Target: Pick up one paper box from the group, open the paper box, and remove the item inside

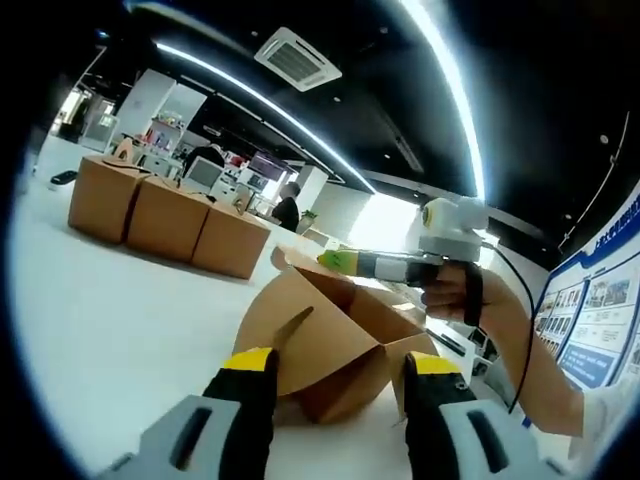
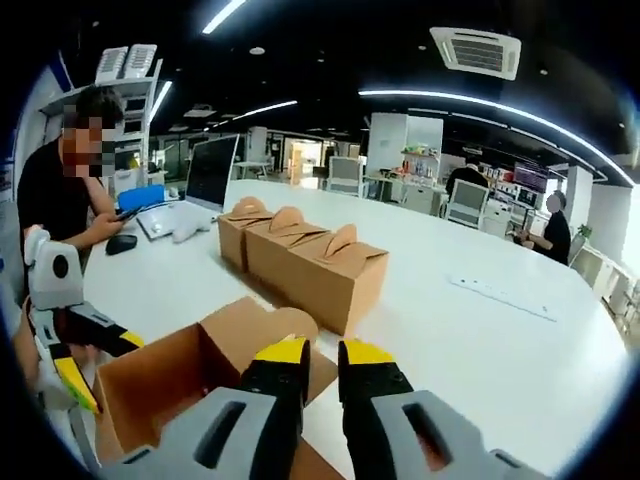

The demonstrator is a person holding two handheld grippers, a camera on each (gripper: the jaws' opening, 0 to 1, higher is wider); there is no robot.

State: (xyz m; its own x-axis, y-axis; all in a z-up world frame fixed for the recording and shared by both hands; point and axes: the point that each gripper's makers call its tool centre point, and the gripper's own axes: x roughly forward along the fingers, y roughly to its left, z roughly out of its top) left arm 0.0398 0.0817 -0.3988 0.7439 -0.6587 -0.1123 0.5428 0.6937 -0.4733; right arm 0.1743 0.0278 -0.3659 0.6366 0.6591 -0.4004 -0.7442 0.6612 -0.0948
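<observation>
Bare table (image 2: 480, 340) right of closed boxes (image 2: 300, 255).

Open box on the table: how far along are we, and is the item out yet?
Done: one paper box sits apart from the three closed boxes, its top flaps open. In hand: the right gripper reaches over the opening, while the left gripper stands at the box's near side. I cannot tell whether either grips anything. Left: removing the item; the visible interior looks bare, so its whereabouts are unclear.
</observation>
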